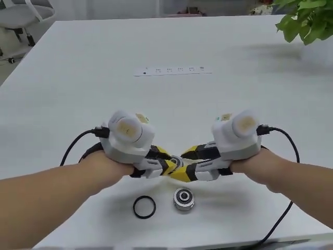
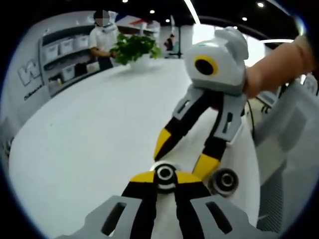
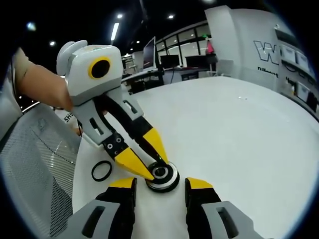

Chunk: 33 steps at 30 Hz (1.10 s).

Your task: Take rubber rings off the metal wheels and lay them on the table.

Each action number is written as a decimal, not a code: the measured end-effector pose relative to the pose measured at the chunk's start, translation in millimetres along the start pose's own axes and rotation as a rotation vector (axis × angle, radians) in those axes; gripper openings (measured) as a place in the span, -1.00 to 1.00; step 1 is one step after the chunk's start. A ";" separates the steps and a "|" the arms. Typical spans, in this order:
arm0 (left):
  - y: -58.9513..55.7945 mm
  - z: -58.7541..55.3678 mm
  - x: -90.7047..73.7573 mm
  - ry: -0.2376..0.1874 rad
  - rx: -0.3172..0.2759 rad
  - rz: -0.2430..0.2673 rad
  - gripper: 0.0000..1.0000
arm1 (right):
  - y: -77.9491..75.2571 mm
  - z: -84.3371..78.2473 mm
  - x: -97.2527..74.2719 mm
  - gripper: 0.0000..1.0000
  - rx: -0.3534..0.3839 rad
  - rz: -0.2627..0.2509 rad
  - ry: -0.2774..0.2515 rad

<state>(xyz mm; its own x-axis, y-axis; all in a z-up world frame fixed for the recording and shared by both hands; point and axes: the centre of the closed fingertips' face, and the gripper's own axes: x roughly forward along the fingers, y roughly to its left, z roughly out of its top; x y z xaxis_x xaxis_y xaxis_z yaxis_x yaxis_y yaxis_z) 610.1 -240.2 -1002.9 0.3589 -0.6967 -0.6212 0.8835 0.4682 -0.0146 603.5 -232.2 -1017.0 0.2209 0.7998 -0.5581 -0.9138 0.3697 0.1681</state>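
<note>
A socket strip (image 1: 173, 70) lies between a leafy plant (image 1: 307, 18) and an office chair (image 1: 23, 13).

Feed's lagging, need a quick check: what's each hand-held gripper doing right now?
Left hand-held gripper: shut on a metal wheel.
Right hand-held gripper: open, holding nothing.

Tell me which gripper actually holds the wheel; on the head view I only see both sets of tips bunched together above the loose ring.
Observer: The left gripper holds it. In the right gripper view its jaws pinch the metal wheel.
Operator: Has the right one closed?
Observer: No. The right gripper is open; the left gripper view shows its jaws spread wide.
Operator: Is that wheel stripped yet?
Observer: It seems not. The right gripper view shows what looks like a dark rubber ring round its rim, though I can't be sure.
</note>
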 end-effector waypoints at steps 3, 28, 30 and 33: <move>0.4 0.0 0.0 -0.002 0.001 0.005 -0.73 | 0.6 -2.1 0.9 -0.34 -0.011 -0.004 0.008; 1.1 0.1 0.3 -0.008 -0.002 0.014 -0.74 | -2.1 -10.9 -11.7 -0.83 -0.043 -0.034 0.035; 1.2 0.0 0.3 -0.009 -0.004 0.015 -0.74 | -2.1 -10.7 -12.1 -0.86 -0.040 -0.033 0.032; 1.4 -0.1 0.4 -0.009 -0.004 0.015 -0.74 | -2.4 -10.8 -11.4 -0.88 -0.040 -0.034 0.031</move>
<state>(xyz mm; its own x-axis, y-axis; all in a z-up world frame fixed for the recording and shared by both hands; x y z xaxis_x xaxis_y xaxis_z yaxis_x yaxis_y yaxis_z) 611.5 -239.8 -1003.2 0.3750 -0.6943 -0.6142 0.8768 0.4807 -0.0081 599.5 -247.3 -1019.7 0.2418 0.7717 -0.5882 -0.9190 0.3767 0.1164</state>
